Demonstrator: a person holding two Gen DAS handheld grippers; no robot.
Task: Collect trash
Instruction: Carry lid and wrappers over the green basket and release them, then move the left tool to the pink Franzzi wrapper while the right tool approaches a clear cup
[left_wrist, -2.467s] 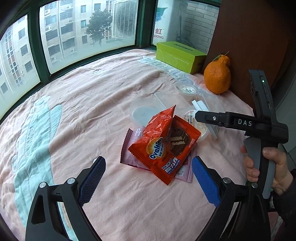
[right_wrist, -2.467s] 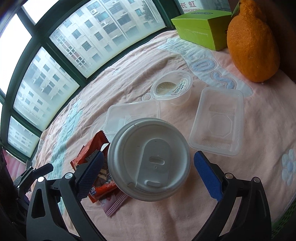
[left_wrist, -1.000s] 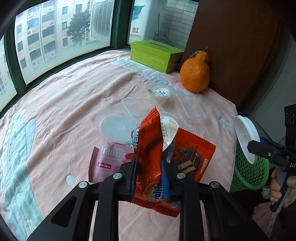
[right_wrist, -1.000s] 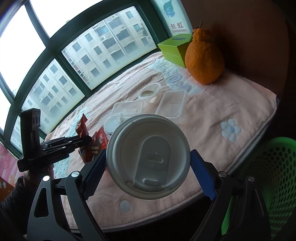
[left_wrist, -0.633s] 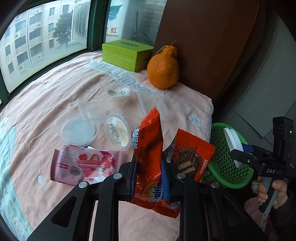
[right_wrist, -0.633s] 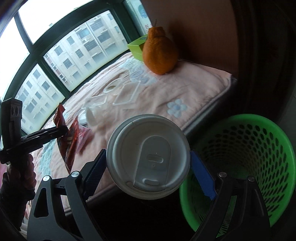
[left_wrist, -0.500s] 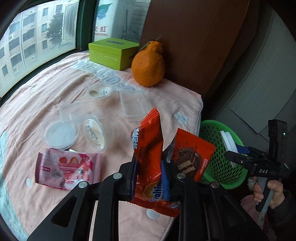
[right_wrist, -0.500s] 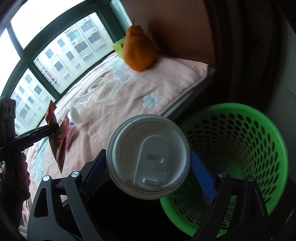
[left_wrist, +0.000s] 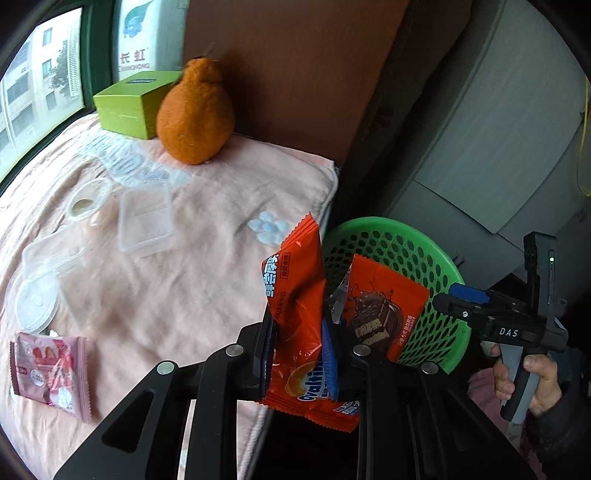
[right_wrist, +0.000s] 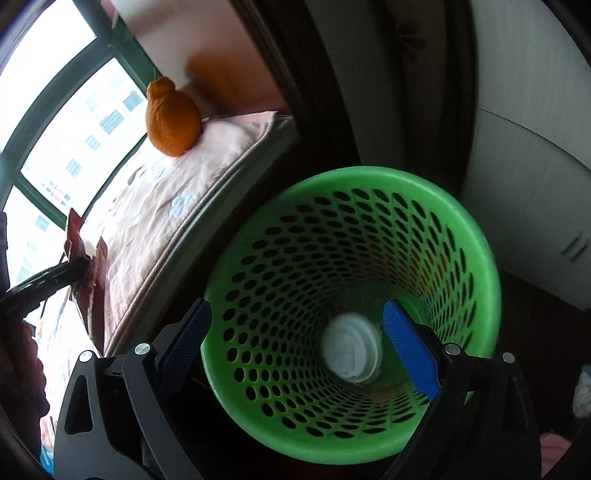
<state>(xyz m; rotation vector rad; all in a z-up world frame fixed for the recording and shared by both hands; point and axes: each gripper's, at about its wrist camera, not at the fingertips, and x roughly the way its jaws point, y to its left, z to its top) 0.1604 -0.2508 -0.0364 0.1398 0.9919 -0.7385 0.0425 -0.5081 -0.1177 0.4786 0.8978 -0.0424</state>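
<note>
My left gripper (left_wrist: 298, 354) is clamped tight on an orange snack wrapper (left_wrist: 295, 306), its 2 blue pads pinching the crumpled middle so the top of the pack sticks up and the torn half with the chocolate picture flaps out to the right. I hold it just past the edge of the pink blanket (left_wrist: 184, 266), with the green basket (left_wrist: 436, 266) close behind it on the right.

My right gripper (right_wrist: 297, 341) hangs directly over that basket (right_wrist: 480, 236) with its fingers spread wide and nothing between them. Down at the bottom of the basket I see a white lid (right_wrist: 351, 350), blurred.

On the blanket, I count 1 pink snack packet (left_wrist: 50, 373) near the left edge, a round clear lid (left_wrist: 35, 304) just above it, a clear rectangular tray (left_wrist: 146, 218) farther up, and a small round clear cup (left_wrist: 86, 199) beside the tray. A large orange fruit (left_wrist: 195, 114) sits at the far corner, touching or nearly touching a green box (left_wrist: 129, 105) by the window.

From the left camera, my right hand (left_wrist: 532, 380) grips the handle beside the basket.
</note>
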